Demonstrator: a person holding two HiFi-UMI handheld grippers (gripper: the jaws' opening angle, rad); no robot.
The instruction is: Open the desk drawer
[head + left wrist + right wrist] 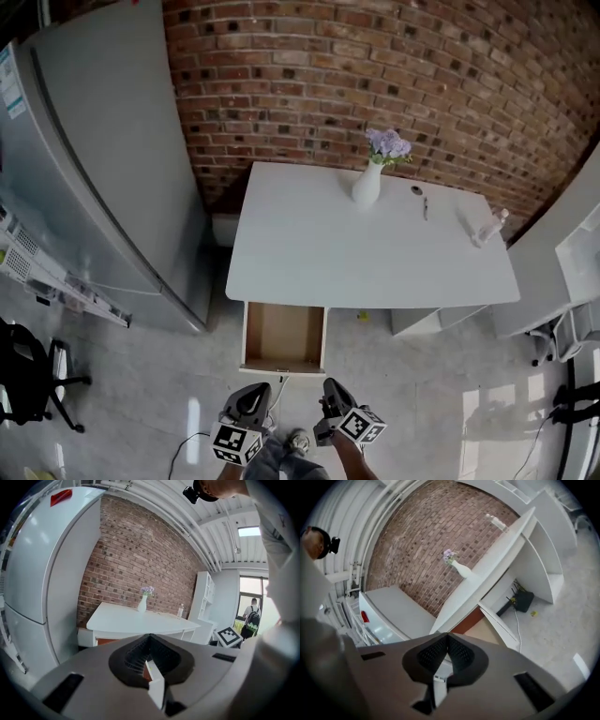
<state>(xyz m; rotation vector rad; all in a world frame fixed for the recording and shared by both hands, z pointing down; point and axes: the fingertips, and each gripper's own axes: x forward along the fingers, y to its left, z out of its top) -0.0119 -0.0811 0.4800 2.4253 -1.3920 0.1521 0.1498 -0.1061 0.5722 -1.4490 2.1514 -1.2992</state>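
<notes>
A red brick wall (375,66) fills the back of the room. A tall grey refrigerator (103,159) stands against it at the left of the head view. The pale, glossy floor (141,394) spreads below. The white desk (319,253) stands with its far edge at the wall, and white shelving (562,281) stands past its right end. A black office chair (33,375) sits at the far left, beside the refrigerator.

The drawer (284,335) stands open under the desk's near edge, toward its left end. It reaches out over the floor toward the person, and its pale wooden inside is bare.

The left gripper (253,392) and the right gripper (332,386) hang side by side at the bottom of the head view. They are nearer the person than the drawer front and touch neither it nor each other.

In the left gripper view, the left gripper's (150,636) dark ribbed fingers (133,656) meet at their tips with nothing between them. In the right gripper view, the right gripper (448,635) is the same: its fingers (464,654) are pressed together and hold nothing.

A white vase (366,186) of purple flowers (388,145) stands at the back of the desk. A clear bottle (489,227) stands near the right end. A small dark item (419,192) lies between the two, just beside the vase.
</notes>
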